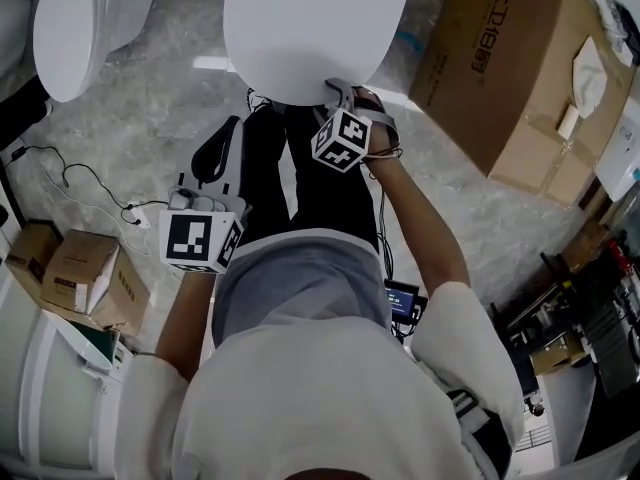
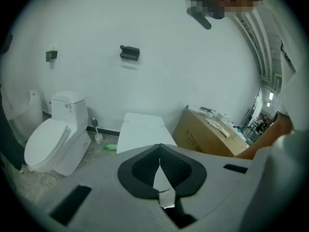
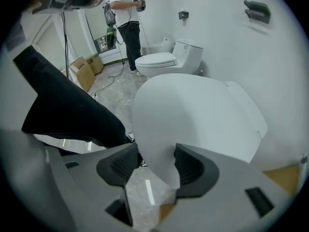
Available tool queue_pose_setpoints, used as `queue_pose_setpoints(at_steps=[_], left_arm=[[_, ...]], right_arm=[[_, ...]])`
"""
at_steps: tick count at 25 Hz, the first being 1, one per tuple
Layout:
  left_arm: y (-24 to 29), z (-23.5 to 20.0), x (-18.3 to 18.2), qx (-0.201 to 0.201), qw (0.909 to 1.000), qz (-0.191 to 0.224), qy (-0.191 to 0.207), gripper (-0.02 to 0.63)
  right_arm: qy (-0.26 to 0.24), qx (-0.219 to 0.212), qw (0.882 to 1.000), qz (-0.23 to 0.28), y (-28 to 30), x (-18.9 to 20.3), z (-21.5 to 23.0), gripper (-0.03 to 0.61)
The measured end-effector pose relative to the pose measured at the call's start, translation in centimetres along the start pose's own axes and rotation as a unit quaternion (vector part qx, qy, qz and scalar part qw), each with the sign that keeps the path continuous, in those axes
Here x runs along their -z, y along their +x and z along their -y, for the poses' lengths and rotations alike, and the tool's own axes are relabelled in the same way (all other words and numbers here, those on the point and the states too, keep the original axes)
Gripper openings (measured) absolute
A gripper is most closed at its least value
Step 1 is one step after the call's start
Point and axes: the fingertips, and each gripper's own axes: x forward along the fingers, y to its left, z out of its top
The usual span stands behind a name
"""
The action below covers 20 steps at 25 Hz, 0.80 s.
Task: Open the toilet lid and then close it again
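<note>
My right gripper (image 3: 152, 166) pinches the lid (image 3: 193, 115) by its front edge; left gripper (image 2: 159, 167) closed, empty; the smooth rim may slip free, and the lid would slam.

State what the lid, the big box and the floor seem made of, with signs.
Lid: probably plastic, smooth glossy white, thin at the edge.
Box: cardboard, matt brown with folded flaps.
Floor: stone or stone-look tile, grey, veined, reflecting a light.

Bright even light, fisheye-warped dark edges
</note>
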Motion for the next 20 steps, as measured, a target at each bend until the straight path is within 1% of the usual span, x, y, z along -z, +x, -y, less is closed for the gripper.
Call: queue_pose_setpoints(at_steps=[7, 13, 20], left_arm=[[0.2, -0.5, 3.4, 0.014, 0.9992, -0.022, -0.030, 0.006], [0.2, -1.7, 5.1, 0.018, 0.9988, -0.033, -0.030, 0.006], [0.1, -3.9, 7.2, 0.014, 0.9983, -0.044, -0.034, 0.006]], right_arm=[[-0.006, 0.018, 1.000, -0.011, 2.7, 1.1, -0.8, 0.239], [-0.016, 0.029, 0.999, -0.030, 4.9, 2.0, -1.2, 0.239], [-0.026, 0.049, 0.997, -0.049, 7.8, 3.1, -1.5, 0.239]])
